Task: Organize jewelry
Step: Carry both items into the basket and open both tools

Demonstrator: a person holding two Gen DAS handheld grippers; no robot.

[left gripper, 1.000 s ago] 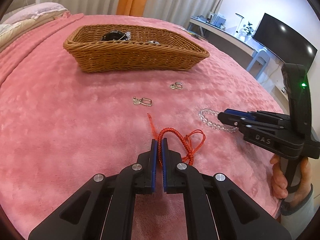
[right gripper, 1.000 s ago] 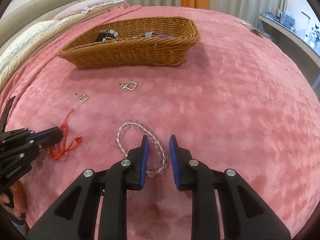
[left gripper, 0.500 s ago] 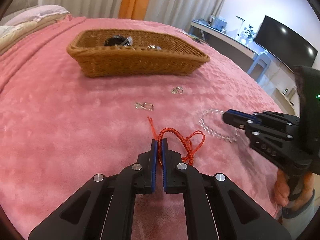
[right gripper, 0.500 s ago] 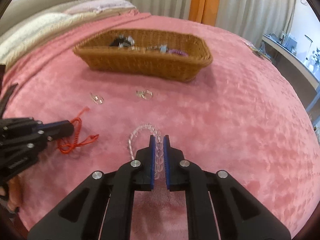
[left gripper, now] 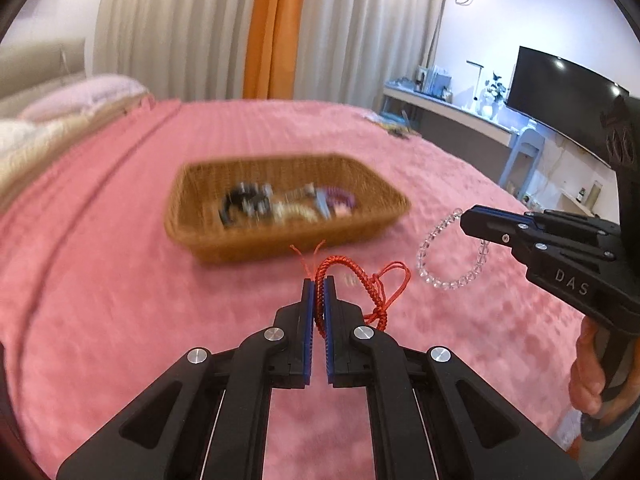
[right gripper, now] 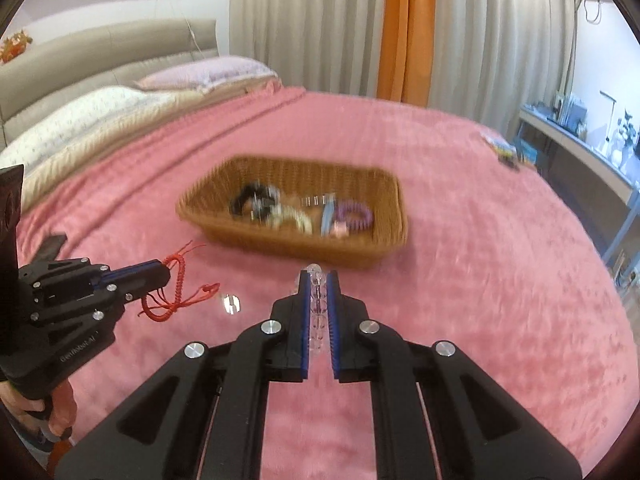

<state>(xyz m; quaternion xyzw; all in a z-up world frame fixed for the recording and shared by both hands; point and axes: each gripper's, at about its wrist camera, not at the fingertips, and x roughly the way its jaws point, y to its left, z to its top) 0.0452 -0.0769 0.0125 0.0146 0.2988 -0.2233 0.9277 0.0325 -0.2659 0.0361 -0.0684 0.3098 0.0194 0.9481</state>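
Left wrist view shows your left claw (left gripper: 319, 292) clamped on a red cord bracelet (left gripper: 360, 280), its braided loop pinched between the blue ribbed pads and the knotted tails dangling free above the bed (left gripper: 100, 320). Beside it, your right claw (right gripper: 318, 286) is closed on a clear bead bracelet (left gripper: 440, 276), which hangs as a round string of glassy beads from the tips.

Both pieces are lifted clear of the pink plush blanket, and the basket (right gripper: 392, 200) lies ahead of both claws, so you appear to be mid-carry, with the drop not yet made. Inside the woven wicker basket there are already several items: something black, a pale ring-shaped piece, a purple coil and a light blue strip, all blurred.

One small silvery piece (right gripper: 231, 303) lies on the blanket between the two claws in the right wrist view; it looks like the work left after these two go in.
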